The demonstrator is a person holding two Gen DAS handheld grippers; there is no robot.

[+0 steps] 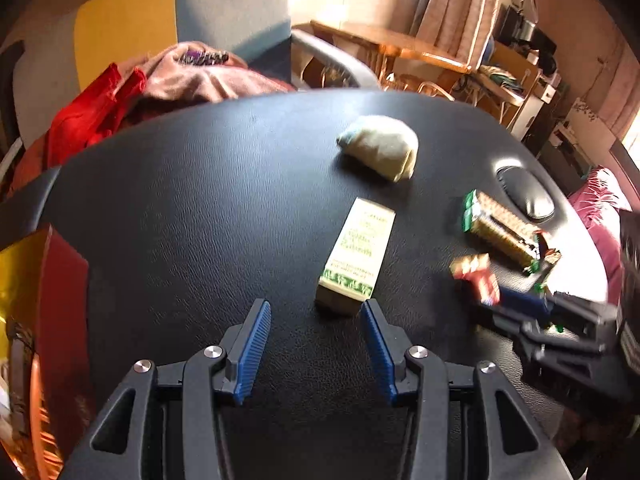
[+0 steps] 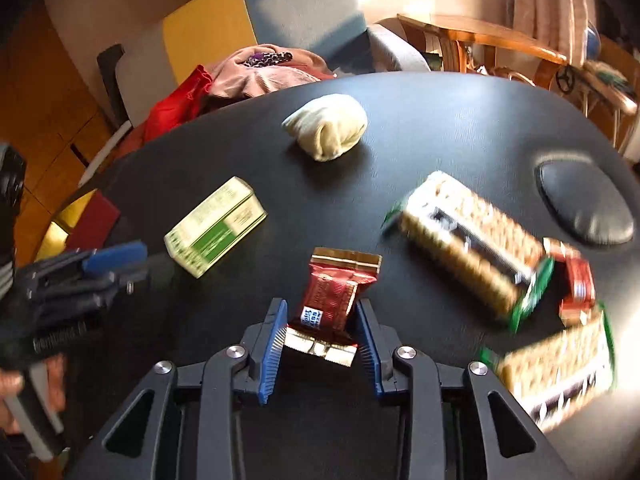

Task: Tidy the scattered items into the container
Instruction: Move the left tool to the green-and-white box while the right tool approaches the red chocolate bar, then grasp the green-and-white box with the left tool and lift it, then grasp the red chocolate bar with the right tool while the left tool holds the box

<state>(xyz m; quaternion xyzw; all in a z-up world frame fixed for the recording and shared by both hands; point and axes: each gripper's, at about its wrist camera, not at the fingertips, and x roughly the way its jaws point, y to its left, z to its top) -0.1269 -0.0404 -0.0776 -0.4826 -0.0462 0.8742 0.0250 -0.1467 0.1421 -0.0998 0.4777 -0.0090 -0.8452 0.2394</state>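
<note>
On the table (image 2: 440, 128): scattered items lie well apart across the black top
Right gripper (image 2: 322, 344): clamped on a red sachet (image 2: 334, 300), blue pads pressing its two sides; the sachet tilts up out of the jaws and its gold crimped end sits deepest between them
Left gripper (image 1: 316, 354): jaws apart, nothing between them; the right pad tip is just beside the near corner of the box (image 1: 358, 250)
Box: pale with green print, lying flat, long axis running away from the left gripper
Cloth roll (image 2: 326, 126): cream bundle, farther back, alone
Cracker packs: one (image 2: 470, 242) lies slantwise right of the sachet, a second (image 2: 556, 378) at the near right edge, both blurred
Second red sachet (image 2: 576, 280): lying between the two packs, touching or nearly so
Container (image 1: 60, 280): probably the red and gold thing at the left edge of the table; only a wall and corner show, so what it holds cannot be told
Step in hand, as I judge it: carrying the gripped sachet to the container
Doing it well: keep the squeeze steady, since the wrapper is slick and held by little; pass clear of the left gripper, which lies toward the container; release only once over the opening
</note>
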